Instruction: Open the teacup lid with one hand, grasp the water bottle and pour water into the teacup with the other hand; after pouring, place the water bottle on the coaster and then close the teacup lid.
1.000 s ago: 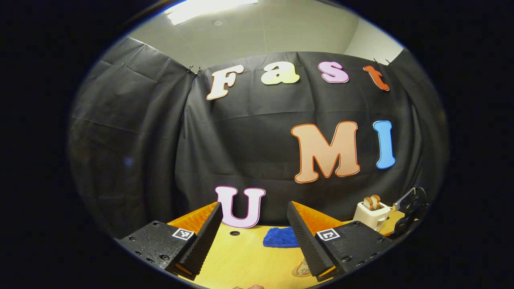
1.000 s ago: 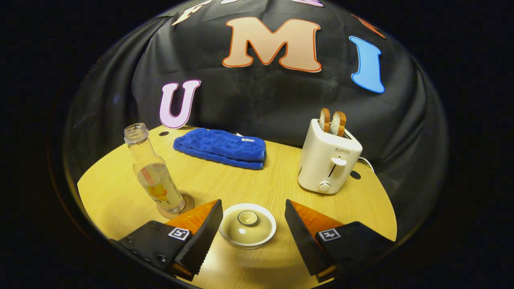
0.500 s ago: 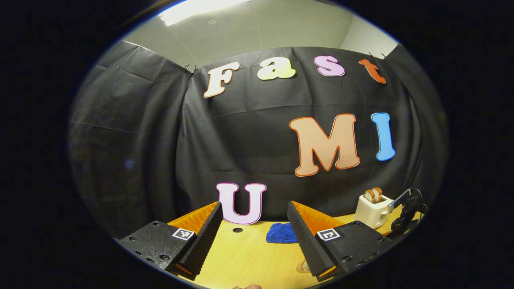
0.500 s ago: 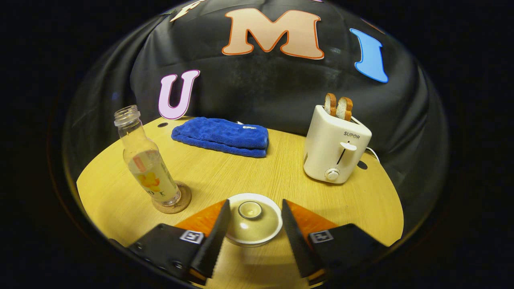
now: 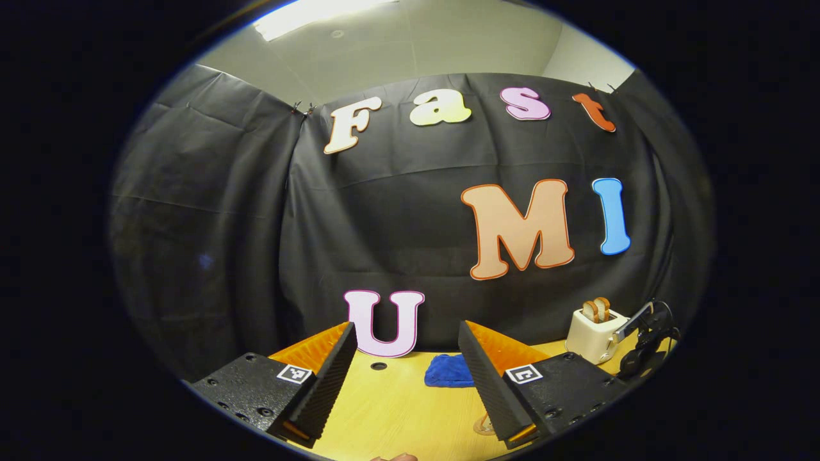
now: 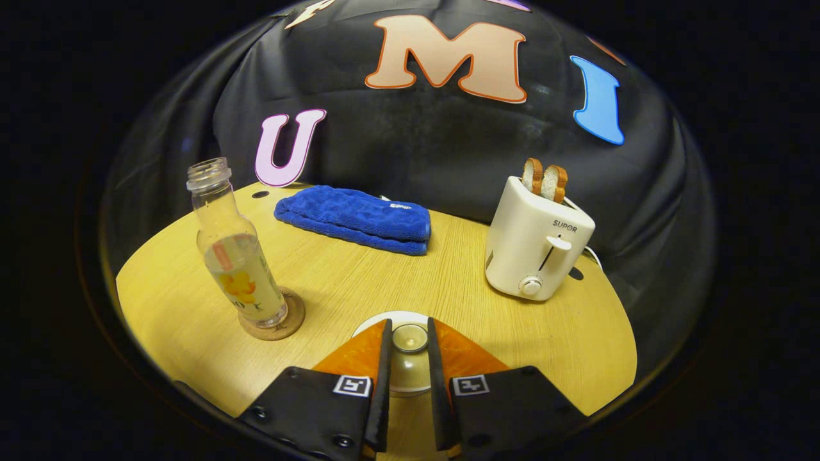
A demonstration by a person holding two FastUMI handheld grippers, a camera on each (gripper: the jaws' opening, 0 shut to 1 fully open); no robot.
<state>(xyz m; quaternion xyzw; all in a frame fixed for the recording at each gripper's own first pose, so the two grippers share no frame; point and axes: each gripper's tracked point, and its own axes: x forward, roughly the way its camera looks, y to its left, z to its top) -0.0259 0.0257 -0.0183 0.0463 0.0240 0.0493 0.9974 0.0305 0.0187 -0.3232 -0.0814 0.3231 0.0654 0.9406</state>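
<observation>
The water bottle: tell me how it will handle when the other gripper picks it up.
The water bottle looks like smooth clear glass or plastic, so it may be slippery under the pads. It is tall and narrow, standing on a small coaster, so a sideways nudge could tip it. Its mouth is uncapped and liquid shows inside, so tilting likely spills.
</observation>
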